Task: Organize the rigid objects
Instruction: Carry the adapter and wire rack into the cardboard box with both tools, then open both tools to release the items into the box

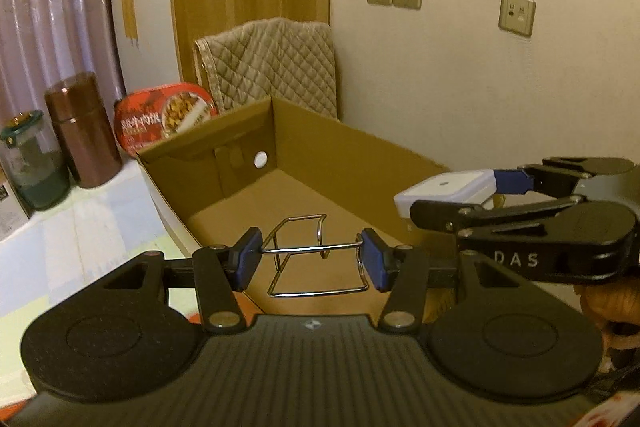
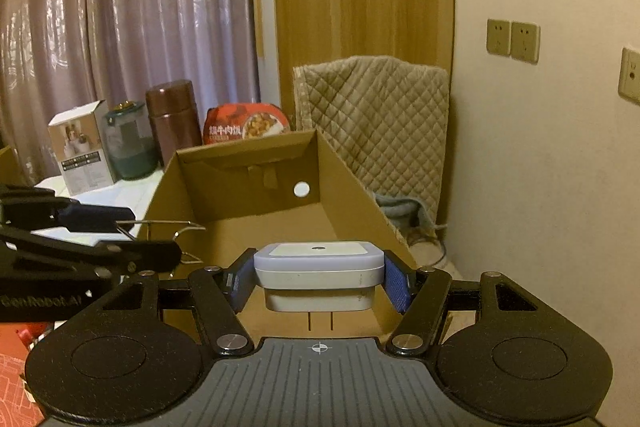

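**Both grippers loaded, held over the open cardboard box**

Through the left wrist camera I see my left gripper closed partway on a chrome wire rack, its blue pads pressing the rack's two ends. The rack hangs above the cardboard box, over the floor at its near end. The right gripper enters from the right, clamped on a white square plug-in device just above the box's right wall. Only here do I see how close the two grippers sit, nearly touching.

Through the right wrist camera my right gripper holds that white device between its blue pads; it has a rounded pale top with a small dark dot and a narrower base below. It sits over the box's near edge, with bare box floor ahead. This view alone shows a carton, a glass jar, a brown flask and a red meal bowl left of and behind the box, and a quilted cloth behind it on the right.
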Action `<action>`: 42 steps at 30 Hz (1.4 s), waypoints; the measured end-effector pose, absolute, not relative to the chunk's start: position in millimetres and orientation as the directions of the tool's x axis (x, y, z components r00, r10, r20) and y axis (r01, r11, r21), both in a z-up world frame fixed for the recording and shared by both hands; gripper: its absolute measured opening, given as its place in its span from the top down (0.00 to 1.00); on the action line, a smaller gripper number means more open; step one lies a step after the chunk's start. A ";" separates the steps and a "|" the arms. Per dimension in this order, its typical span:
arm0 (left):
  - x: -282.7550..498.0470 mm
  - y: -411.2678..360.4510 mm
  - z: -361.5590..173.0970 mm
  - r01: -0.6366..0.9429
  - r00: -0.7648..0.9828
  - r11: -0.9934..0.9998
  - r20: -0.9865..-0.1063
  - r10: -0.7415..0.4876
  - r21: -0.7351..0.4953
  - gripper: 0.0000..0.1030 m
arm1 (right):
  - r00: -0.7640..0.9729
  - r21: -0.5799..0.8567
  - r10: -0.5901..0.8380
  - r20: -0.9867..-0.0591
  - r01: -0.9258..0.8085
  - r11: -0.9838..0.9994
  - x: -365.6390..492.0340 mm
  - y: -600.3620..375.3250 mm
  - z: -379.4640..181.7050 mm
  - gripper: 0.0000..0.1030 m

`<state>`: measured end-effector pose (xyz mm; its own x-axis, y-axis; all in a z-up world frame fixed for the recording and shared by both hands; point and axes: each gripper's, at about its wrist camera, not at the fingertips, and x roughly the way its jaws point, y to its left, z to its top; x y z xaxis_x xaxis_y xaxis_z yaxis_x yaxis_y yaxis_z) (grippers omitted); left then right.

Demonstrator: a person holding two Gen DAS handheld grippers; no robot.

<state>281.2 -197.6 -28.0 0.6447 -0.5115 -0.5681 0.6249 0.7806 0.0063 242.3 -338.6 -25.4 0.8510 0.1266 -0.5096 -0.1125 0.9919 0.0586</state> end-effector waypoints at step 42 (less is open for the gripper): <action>240.3 -64.4 -13.8 0.321 0.810 0.946 -0.502 -0.302 -0.051 0.38 | 0.884 0.088 0.201 -0.422 -0.181 0.980 229.8 -311.8 -17.5 0.28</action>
